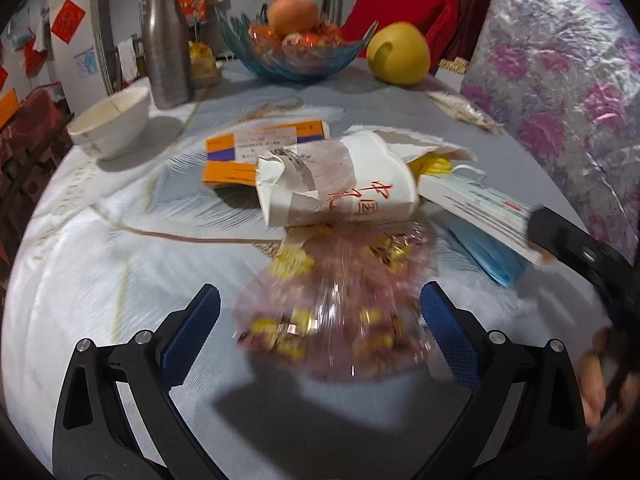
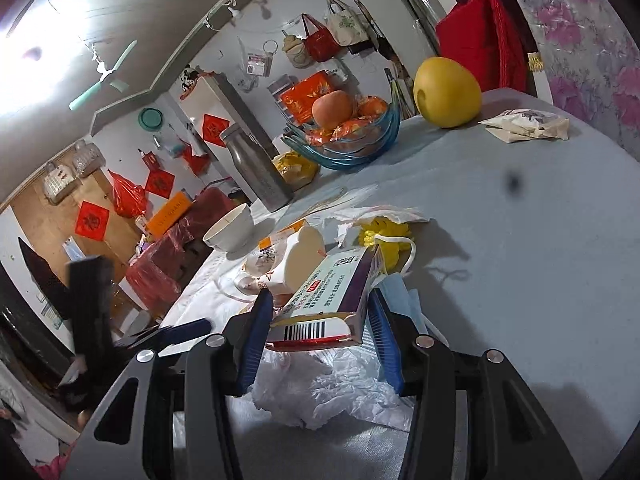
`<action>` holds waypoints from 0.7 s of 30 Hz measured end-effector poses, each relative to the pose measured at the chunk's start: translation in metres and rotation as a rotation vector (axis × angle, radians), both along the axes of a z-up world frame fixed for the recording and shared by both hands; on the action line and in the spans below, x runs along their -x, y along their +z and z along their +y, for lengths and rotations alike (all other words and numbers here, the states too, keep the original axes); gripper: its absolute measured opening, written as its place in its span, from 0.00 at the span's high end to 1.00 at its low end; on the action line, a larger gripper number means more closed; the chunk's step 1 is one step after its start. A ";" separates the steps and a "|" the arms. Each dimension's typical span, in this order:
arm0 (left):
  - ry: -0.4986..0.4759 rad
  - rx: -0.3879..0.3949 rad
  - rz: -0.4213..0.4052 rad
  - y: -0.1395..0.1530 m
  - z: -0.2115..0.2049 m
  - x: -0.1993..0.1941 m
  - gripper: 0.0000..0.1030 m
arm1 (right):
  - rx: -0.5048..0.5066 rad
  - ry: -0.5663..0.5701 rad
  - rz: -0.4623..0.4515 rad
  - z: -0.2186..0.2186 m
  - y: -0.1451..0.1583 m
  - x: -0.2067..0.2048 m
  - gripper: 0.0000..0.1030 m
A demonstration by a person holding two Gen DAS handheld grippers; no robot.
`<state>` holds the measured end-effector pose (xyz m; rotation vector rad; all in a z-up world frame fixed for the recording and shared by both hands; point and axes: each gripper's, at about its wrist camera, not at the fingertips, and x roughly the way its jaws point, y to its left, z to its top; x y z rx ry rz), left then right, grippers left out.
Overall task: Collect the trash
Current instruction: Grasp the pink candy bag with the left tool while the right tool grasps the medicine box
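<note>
Right gripper [image 2: 320,320] clamped box [image 2: 320,300] beside paper cup [image 2: 296,264]; left gripper [image 1: 320,312] gaped over candy bag [image 1: 332,320]. Should lift box level, w/o snagging mask [image 2: 408,300].

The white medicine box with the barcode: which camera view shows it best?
The right wrist view: the medicine box fills the centre, sharp, barcode end readable, held between the right tool's blue pads. The left wrist view shows the same box only small and slanted at the right, its far end under that tool.
</note>
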<state>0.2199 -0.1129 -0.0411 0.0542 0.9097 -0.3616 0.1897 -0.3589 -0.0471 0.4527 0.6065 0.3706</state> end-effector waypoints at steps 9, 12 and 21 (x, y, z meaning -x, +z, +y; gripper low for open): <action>0.072 -0.112 0.029 -0.011 0.037 0.014 0.07 | -0.048 -0.007 -0.009 -0.005 -0.002 0.004 0.48; 0.123 -0.137 0.003 -0.008 0.067 0.031 0.07 | -0.043 -0.007 -0.015 -0.004 -0.002 0.005 0.45; 0.118 -0.102 -0.035 -0.006 0.075 0.046 0.07 | -0.026 -0.008 -0.028 -0.002 0.001 0.007 0.38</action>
